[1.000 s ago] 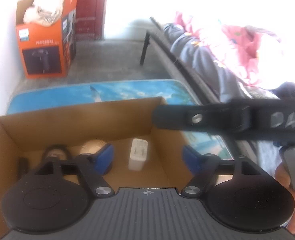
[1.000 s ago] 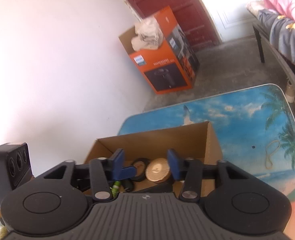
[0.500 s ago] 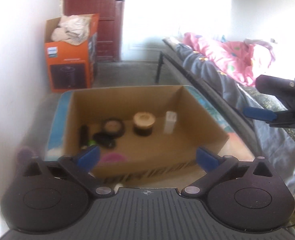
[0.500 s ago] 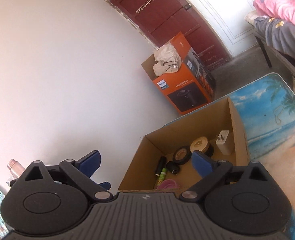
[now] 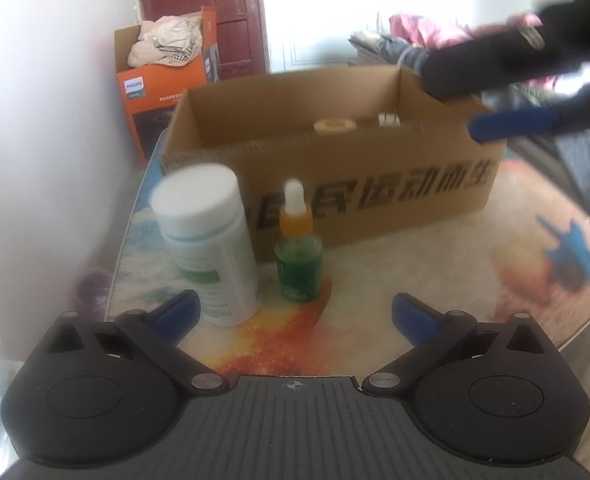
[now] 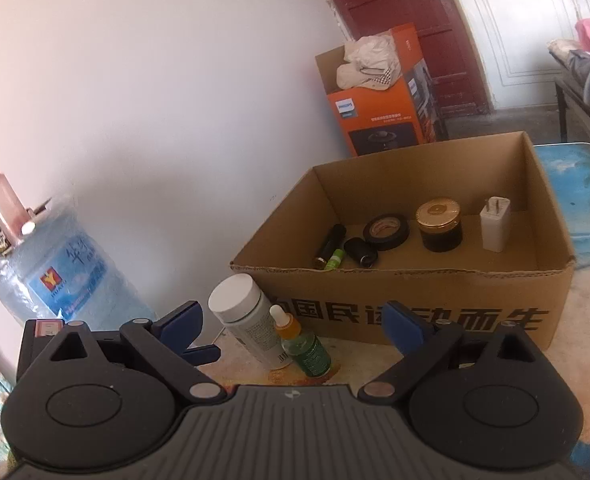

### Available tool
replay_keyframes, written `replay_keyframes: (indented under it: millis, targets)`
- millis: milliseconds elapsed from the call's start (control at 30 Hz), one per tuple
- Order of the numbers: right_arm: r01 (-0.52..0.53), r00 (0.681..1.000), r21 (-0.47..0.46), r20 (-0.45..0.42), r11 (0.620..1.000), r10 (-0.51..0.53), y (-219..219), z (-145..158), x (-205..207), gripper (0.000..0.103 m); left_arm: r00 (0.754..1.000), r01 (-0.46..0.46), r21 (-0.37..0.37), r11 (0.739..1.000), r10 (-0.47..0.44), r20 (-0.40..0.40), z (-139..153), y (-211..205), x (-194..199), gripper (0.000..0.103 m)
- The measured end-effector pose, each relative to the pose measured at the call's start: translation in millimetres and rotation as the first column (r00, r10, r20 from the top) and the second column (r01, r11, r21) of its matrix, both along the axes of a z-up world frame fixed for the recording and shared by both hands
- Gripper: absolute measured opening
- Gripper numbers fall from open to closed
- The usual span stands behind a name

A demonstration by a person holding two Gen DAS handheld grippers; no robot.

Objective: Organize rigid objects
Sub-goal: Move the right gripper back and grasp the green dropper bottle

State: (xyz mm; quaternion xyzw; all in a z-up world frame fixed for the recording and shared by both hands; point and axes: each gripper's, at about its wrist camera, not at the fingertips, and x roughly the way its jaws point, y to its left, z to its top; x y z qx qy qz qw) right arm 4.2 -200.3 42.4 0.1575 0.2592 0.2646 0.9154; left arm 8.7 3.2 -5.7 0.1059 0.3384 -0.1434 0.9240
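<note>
— Both jaws stand wide and empty: our left gripper spread fully, our right gripper wide but easing inward, nothing between its pads.

— What lies ahead of them?

— We see the white-capped bottle by each left finger, the green dropper bottle touching it, and beyond them the cardboard box.

Orange printed carton on the floor stuffed with crumpled pale cloth, dark red door just behind the carton, white wall left of it, blue water jug well left, bedding far right.
</note>
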Motion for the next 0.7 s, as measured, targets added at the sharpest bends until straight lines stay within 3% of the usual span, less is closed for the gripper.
replay_keyframes:
  millis: [33,167,300,467,500,700]
  targets:
    - [-0.01,1.0,-0.019,-0.001,1.0,0.01,8,-3,3,0.095,1.0,0.007,0.017,1.0,-0.007,0.009,-6,-2,0,0.103]
    - [-0.048,0.999,-0.086,-0.003,0.995,0.048,32,-15,16,0.073,0.996,0.036,0.047,0.998,-0.039,0.074,-22,-8,-3,0.102]
    - [-0.063,0.998,-0.128,-0.025,0.99,0.06,46,-26,29,0.058,0.989,0.065,0.034,0.997,-0.069,0.13,-30,-11,-4,0.099]
    - [-0.075,0.997,-0.186,-0.034,0.98,0.07,60,-35,43,0.036,0.989,0.093,-0.008,0.996,-0.091,0.115,-40,-13,0,0.084]
    - [-0.079,0.997,-0.195,-0.036,0.978,0.073,63,-35,46,0.034,0.99,0.09,-0.012,0.996,-0.088,0.108,-42,-12,2,0.077]
    - [-0.114,0.994,-0.231,-0.023,0.966,0.111,75,-37,53,0.027,0.995,0.051,-0.046,0.998,-0.046,0.094,-43,-6,11,0.06]
